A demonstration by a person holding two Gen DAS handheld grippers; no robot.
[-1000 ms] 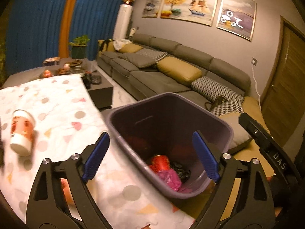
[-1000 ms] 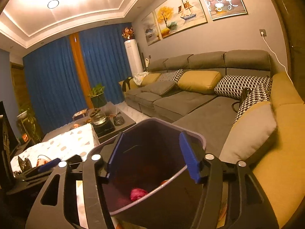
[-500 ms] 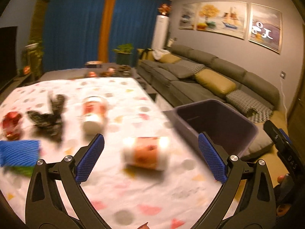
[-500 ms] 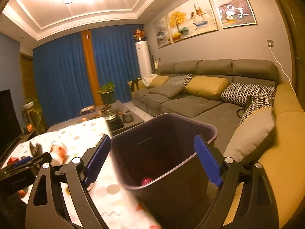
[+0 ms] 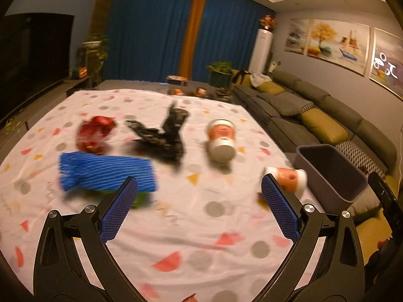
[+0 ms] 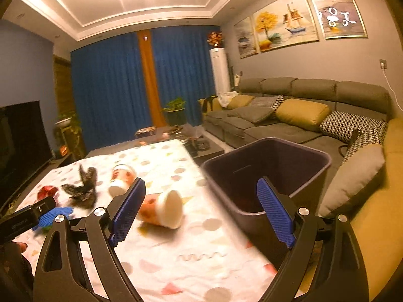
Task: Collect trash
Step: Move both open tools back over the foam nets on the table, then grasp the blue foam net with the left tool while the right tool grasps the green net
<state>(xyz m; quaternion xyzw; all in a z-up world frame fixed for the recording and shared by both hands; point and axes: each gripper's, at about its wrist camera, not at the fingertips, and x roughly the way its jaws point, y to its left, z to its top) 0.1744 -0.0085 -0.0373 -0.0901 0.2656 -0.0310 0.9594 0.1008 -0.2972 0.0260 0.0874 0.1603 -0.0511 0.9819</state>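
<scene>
Blue pads: both claws carry them, on black arms.
Left claw [image 5: 199,211]: spread wide over the bench, nothing between its pads; its jaws have just been opening.
Right claw [image 6: 201,212]: also wide with nothing gripped, jaws just opened further; it hangs over the bench's right edge, one pad before the near cup, the other before the bin.
Bench [image 5: 191,229]: covered by a white cloth with grey, pink and yellow spots and triangles.
Bin [image 6: 267,166]: dark purple-grey, standing off the bench's right edge, between bench and sofa; something reddish shows dimly at its bottom.
Near cup [image 5: 287,177]: orange-and-white paper cup lying on its side at the right edge of the bench, just beside the bin; in the right wrist view [image 6: 163,210] its white end faces the camera.
Far cup [image 5: 221,137]: a second paper cup on its side, further in toward the middle of the bench.
Black wrapper [image 5: 161,136]: crumpled, dark, left of the far cup, blurred.
Red wrapper [image 5: 94,132]: crumpled and shiny, toward the bench's left side.
Blue net sleeve [image 5: 105,173]: foam mesh lying flat in front of the red wrapper, with something green under its near edge.
Sofa [image 6: 289,115]: grey with yellow and patterned cushions, along the right wall.
Curtains [image 5: 156,32]: blue with an orange strip, behind the bench.
</scene>
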